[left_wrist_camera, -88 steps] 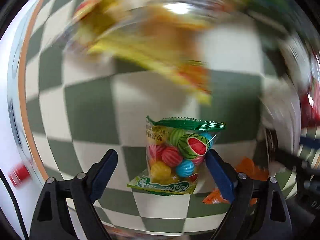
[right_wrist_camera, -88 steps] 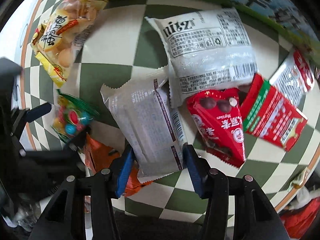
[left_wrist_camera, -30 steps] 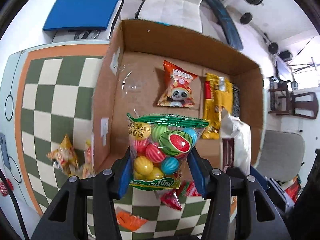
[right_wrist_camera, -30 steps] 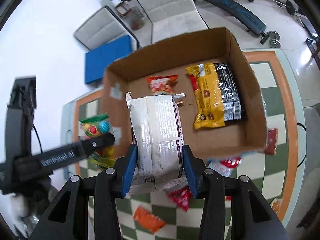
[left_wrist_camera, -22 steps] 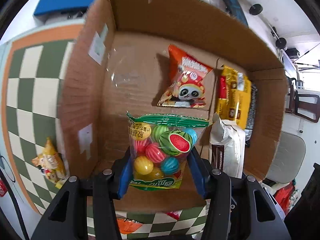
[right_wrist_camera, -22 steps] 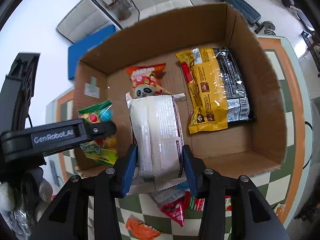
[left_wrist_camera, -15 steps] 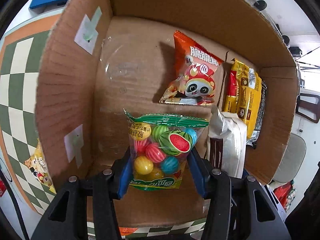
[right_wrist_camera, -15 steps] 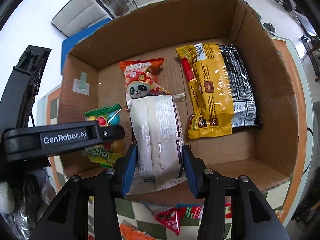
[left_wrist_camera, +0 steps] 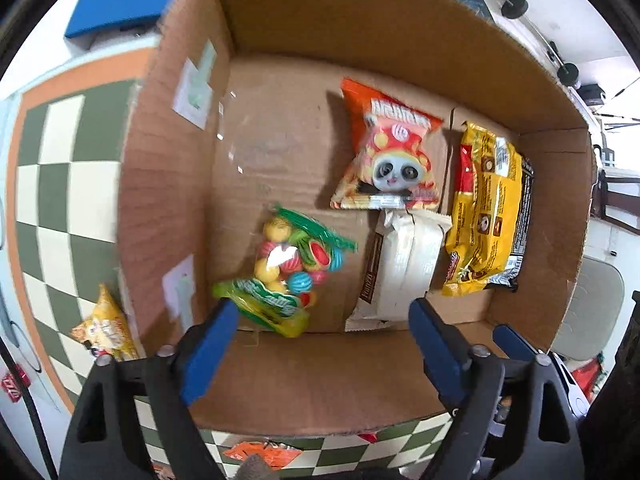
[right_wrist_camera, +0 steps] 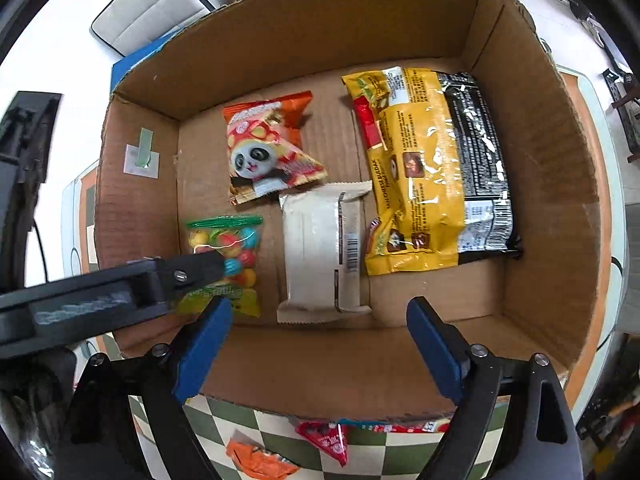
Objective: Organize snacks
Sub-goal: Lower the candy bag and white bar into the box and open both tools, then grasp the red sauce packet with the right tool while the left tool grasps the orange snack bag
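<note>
1. The left hand-held gripper (left_wrist_camera: 320, 332) hangs over the near wall of the box (left_wrist_camera: 320, 376), tilted down into it, with its blue jaws spread wide and nothing between them.
2. The right hand-held gripper (right_wrist_camera: 316, 332) is posed the same way beside it, jaws released and empty; in its view the left one's finger crosses in from the left, over the candy bag (right_wrist_camera: 226, 256).
3. The candy bag (left_wrist_camera: 288, 272) lies loose at the near left of the box floor, slanted; it is blurred in the left view, perhaps not yet at rest.
4. The white pack (right_wrist_camera: 324, 252) lies flat just right of the candy bag, in the near middle of the box.
5. Count inside the box: four snacks, namely one candy bag, one white pack, one panda bag (left_wrist_camera: 388, 156) toward the far wall, and one yellow pack (right_wrist_camera: 428, 168) along the right side, which touches the white pack's right edge.
6. Count outside on the checkered surface (left_wrist_camera: 60, 184): at least four visible, one yellow bag (left_wrist_camera: 106, 330) left of the box, and one orange packet (right_wrist_camera: 256, 460) and two red ones (right_wrist_camera: 328, 438) in front of it, partly hidden.
7. Half a second ago each gripper was clamped on its snack above the box, the left on the candy bag, the right on the white pack; both have since let go and the two snacks are down on the box floor.
</note>
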`<state>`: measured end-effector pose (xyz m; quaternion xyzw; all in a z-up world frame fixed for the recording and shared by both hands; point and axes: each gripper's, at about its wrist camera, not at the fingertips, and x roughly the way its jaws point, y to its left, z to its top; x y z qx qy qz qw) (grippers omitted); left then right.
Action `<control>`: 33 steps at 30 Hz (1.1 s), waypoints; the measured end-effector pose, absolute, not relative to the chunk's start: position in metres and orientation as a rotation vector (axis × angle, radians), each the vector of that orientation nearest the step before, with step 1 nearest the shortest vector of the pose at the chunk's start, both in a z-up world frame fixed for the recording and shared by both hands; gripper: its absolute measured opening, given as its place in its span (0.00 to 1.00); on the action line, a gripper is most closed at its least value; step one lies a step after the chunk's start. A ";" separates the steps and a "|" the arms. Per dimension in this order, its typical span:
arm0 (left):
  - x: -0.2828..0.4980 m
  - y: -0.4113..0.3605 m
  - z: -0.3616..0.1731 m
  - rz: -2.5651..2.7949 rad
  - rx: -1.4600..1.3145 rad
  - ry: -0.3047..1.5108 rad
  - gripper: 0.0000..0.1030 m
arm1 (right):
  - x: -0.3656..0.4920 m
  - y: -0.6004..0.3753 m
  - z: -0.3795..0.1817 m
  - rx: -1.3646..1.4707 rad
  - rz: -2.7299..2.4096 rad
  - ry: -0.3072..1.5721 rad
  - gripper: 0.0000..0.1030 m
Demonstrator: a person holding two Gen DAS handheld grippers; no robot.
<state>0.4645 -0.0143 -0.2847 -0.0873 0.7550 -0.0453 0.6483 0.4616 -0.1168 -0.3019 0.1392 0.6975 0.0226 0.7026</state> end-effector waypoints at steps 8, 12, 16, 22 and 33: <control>0.458 -0.013 -0.243 -0.125 -0.176 1.632 0.86 | 0.450 -0.123 -0.276 0.267 0.047 1.528 0.91; 0.447 -0.015 -0.219 -0.150 -0.172 1.573 0.86 | 0.441 -0.130 -0.252 0.258 0.060 1.490 0.92; 0.433 -0.012 -0.192 -0.166 -0.160 1.494 0.87 | 0.431 -0.127 -0.229 0.247 0.092 1.448 0.92; 0.386 -0.006 -0.166 -0.149 -0.183 1.416 0.87 | 0.404 -0.122 -0.204 0.230 0.171 1.422 0.93; 0.257 0.002 -0.257 0.144 -0.238 1.573 0.87 | 0.330 -0.114 -0.277 -0.260 0.328 1.641 0.92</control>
